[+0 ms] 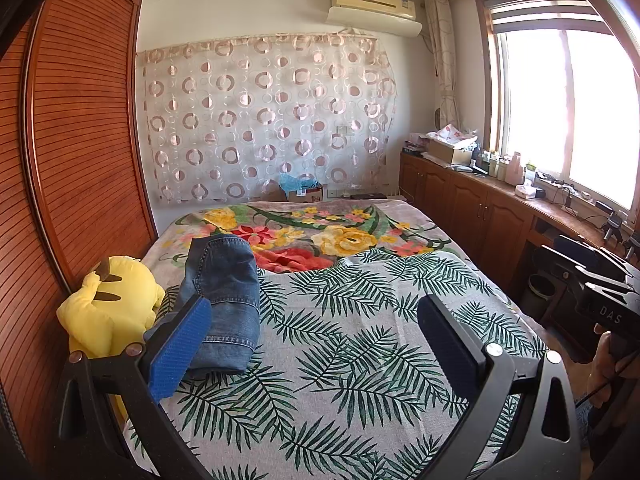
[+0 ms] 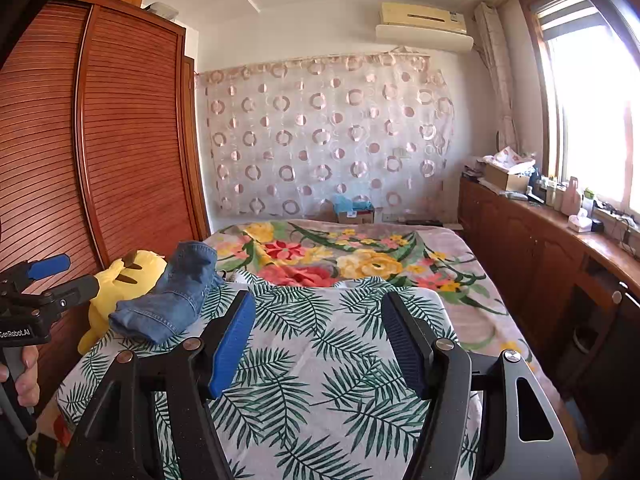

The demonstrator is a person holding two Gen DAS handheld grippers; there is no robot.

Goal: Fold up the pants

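The blue denim pants (image 1: 222, 300) lie folded in a compact bundle on the left side of the bed, next to a yellow plush toy. They also show in the right wrist view (image 2: 172, 296). My left gripper (image 1: 316, 320) is open and empty, held above the leaf-print sheet, its left finger just in front of the pants. My right gripper (image 2: 320, 328) is open and empty above the middle of the bed, to the right of the pants. The left gripper also shows at the left edge of the right wrist view (image 2: 60, 276), open.
A yellow plush toy (image 1: 112, 300) sits at the bed's left edge against a wooden wardrobe (image 1: 80, 140). The bed has a leaf-print sheet (image 1: 360, 340) over a floral blanket (image 1: 320, 232). Wooden cabinets (image 1: 480, 208) with clutter run along the right, under the window.
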